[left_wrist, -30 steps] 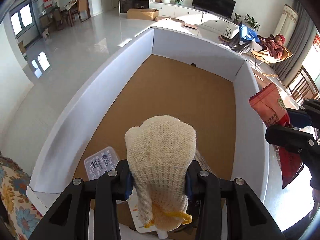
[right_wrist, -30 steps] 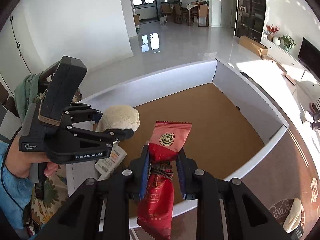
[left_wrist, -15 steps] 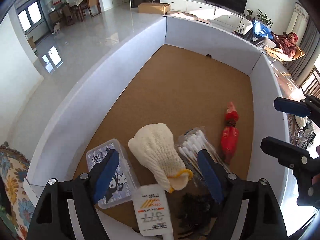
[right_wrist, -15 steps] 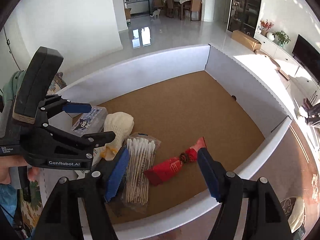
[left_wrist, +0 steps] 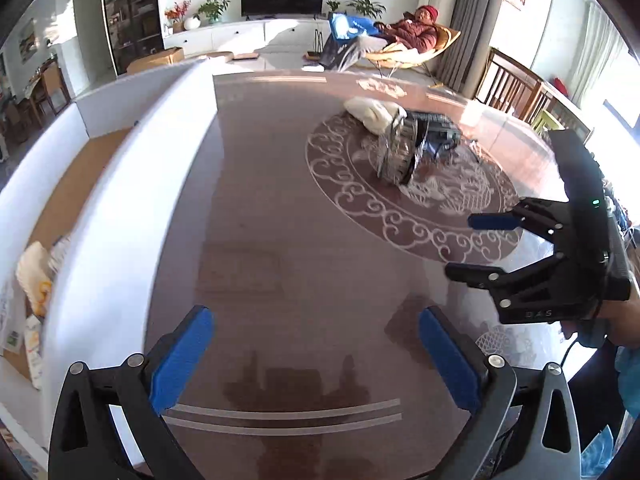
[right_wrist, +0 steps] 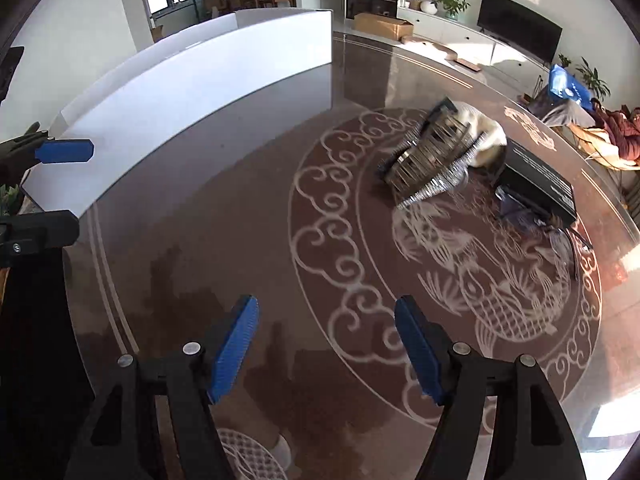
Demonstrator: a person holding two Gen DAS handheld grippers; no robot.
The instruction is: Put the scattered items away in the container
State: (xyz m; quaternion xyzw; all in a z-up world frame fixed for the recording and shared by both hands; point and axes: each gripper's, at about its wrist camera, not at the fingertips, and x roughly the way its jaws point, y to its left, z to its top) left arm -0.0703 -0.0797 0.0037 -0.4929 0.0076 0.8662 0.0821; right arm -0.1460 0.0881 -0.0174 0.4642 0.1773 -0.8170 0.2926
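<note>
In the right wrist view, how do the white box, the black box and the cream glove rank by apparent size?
1. white box, largest by far, though nearest
2. black box
3. cream glove, smallest; partly hidden behind the shiny packet, so this is unsure

bare tabletop (right_wrist: 248,240) open ahead; white box wall (right_wrist: 192,80) blocks left; item pile (right_wrist: 440,160) beyond.

Empty right hand-held gripper (right_wrist: 326,350) jaws apart over patterned table (right_wrist: 248,208), white container (right_wrist: 192,80), blurred, perhaps wire, basket (right_wrist: 430,162)
</note>
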